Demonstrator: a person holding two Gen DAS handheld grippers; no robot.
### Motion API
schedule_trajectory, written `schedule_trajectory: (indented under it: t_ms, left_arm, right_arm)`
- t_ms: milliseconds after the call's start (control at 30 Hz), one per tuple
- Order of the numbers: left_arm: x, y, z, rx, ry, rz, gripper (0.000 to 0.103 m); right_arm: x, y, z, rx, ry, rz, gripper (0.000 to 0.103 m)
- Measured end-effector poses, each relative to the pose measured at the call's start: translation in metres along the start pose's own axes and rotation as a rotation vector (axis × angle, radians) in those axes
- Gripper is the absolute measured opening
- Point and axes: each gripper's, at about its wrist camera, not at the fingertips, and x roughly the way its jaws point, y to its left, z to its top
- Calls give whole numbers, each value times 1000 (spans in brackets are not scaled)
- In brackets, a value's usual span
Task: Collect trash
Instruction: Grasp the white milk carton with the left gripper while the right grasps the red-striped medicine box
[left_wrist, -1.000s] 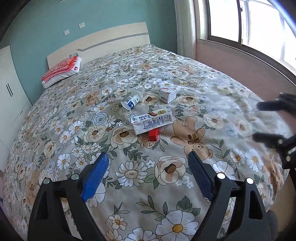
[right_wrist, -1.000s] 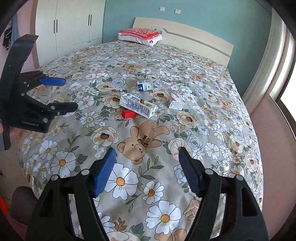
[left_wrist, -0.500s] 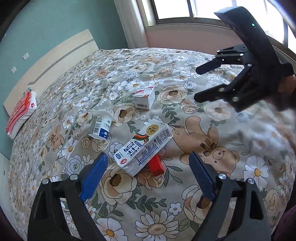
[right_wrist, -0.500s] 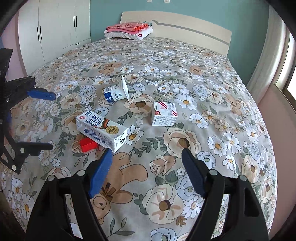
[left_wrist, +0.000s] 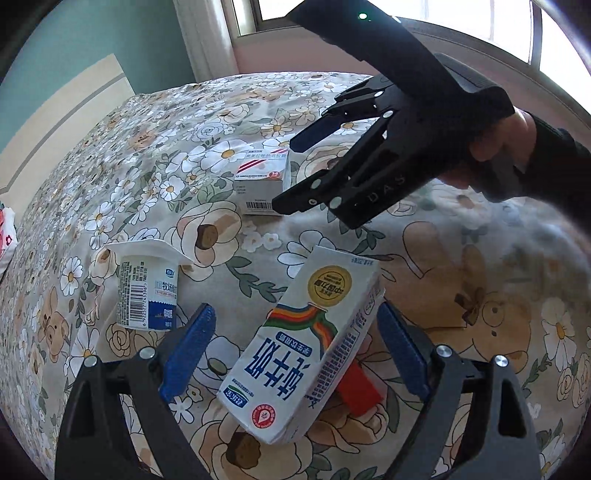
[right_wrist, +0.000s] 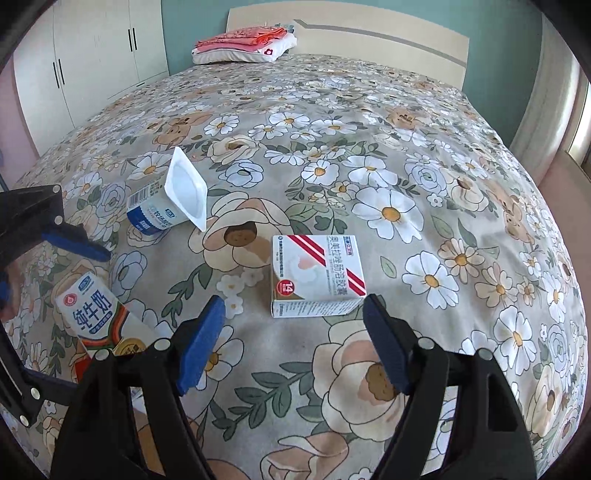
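Item 1, milk carton (left_wrist: 306, 343): lies flat on the floral bedspread (left_wrist: 221, 122), long axis running roughly along the left gripper's (left_wrist: 295, 350) line of reach, tilted a little to the right. Its near end sits between the two blue pads, which stand wide apart with a gap on either side; nothing clamped. A small red block (left_wrist: 360, 384) lies against the carton's right flank, touching it and partly under it. The left gripper is the nearer tool for this item.

Item 2, medicine box (right_wrist: 317, 277): white with red stripes, flat on the bedspread, just ahead of the right gripper (right_wrist: 295, 339) and centred on its gap. Box's longer side lies crosswise to the fingers. Fingers spread wide, empty; tips near the box but apparently not yet flanking it, though the fisheye makes this hard to judge.

Item 3, yoghurt cup (right_wrist: 166, 203): on its side, foil rim facing right, beyond the carton and left of the box; neither tool addresses it.

Background: folded red-and-white bedding (right_wrist: 243, 46) at the headboard.

Judgement: each gripper is lined up on its own item; closing on the carton risks catching the red block.
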Motion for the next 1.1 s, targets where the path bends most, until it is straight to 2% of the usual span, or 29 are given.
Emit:
schedule_trajectory:
  t_ms: [267,300,333,367,400,467,567,633,800,933,1100]
  left_arm:
    - [17,-4,0,17,25,-34,90]
    - [19,-5,1,13,31,-45,86]
    - [22,-6,1,13,43,-61,75]
    - [23,-8,0,17,48,-61,73]
    - [22,-11,-1,25,40,-52,73]
    - [20,-13,-3,21,34,-52,69]
    - [16,-10,-4,-32,22,-56,58]
    - [12,-10,-6,-71,12,-50,55]
    - [6,-16,-11,-160,0,30,52]
    - [-6,-15,-16,-288,-7,71,50]
    - [-31,-14,-14,-373,-37,123,47]
  right_arm:
    - [27,-12,2,95,25,96,76]
    - [28,-12,2,103,24,106,76]
    - [28,-12,3,105,20,105,76]
    - [28,-11,3,101,16,99,75]
    - [28,-9,4,93,15,93,73]
    - [32,-7,5,80,34,89,56]
    - [32,-3,4,64,23,75,54]
    - [30,-1,1,58,12,65,52]
    - [16,1,0,67,-31,42,49]
    - [1,-1,3,99,-55,65,49]
    - [-32,3,4,106,-91,78,49]
